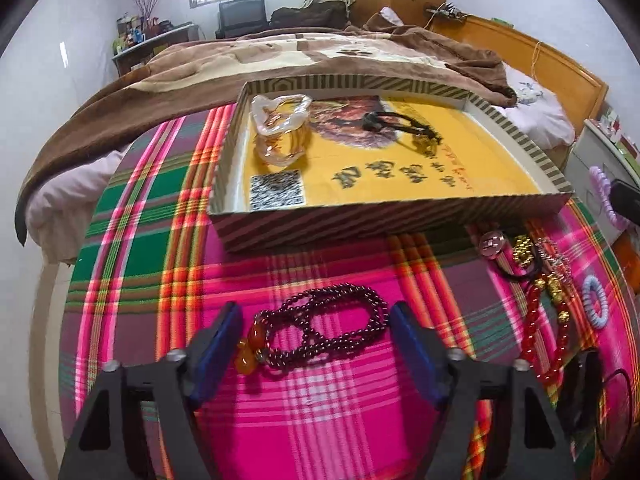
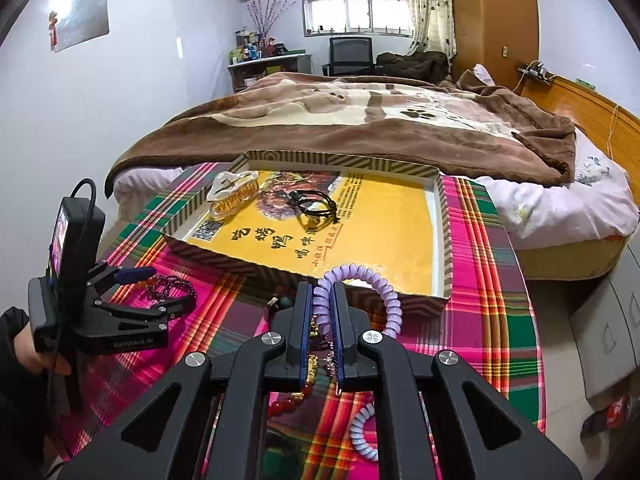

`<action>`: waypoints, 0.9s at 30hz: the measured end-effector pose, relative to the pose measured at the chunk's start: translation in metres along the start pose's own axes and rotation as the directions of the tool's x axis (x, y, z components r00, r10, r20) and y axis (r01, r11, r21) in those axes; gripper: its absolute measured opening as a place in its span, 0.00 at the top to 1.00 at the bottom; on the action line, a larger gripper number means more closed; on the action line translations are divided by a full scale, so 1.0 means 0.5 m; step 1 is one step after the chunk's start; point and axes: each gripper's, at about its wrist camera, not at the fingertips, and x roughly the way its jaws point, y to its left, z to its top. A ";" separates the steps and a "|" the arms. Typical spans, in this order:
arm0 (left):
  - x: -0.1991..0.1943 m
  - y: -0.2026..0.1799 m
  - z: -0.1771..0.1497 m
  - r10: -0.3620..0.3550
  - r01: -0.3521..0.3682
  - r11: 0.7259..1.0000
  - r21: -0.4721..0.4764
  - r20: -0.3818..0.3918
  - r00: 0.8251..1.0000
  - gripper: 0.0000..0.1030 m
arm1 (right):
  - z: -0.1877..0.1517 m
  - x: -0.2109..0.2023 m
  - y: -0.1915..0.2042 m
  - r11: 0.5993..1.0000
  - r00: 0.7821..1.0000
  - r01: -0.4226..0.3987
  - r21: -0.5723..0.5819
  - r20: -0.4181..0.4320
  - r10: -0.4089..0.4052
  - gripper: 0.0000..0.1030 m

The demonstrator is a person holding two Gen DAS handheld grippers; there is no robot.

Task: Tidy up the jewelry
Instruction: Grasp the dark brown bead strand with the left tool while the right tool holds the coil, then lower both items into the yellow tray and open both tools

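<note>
A shallow striped box (image 1: 384,220) with a yellow floor stands on the plaid cloth; it also shows in the right wrist view (image 2: 444,240). A clear hair claw (image 1: 280,120) and a black cord bracelet (image 1: 400,122) lie in it. My left gripper (image 1: 316,322) is open, its fingers on either side of a dark red bead necklace (image 1: 332,328) with an amber pendant, lying on the cloth. My right gripper (image 2: 323,300) is shut on a lilac spiral hair tie (image 2: 360,280) and holds it above the box's near wall.
A heap of jewelry lies on the cloth right of the box: a red bead bracelet (image 1: 540,336), gold beads (image 1: 524,250), a blue spiral tie (image 1: 595,307). A brown blanket (image 2: 360,120) covers the bed behind. A grey cabinet (image 2: 608,320) stands at right.
</note>
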 end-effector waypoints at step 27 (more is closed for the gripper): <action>-0.109 -0.029 0.106 -0.092 0.089 0.996 0.025 0.128 0.988 0.88 | 0.073 -0.005 -0.073 1.000 0.999 0.025 -0.011 0.048 -0.024 0.91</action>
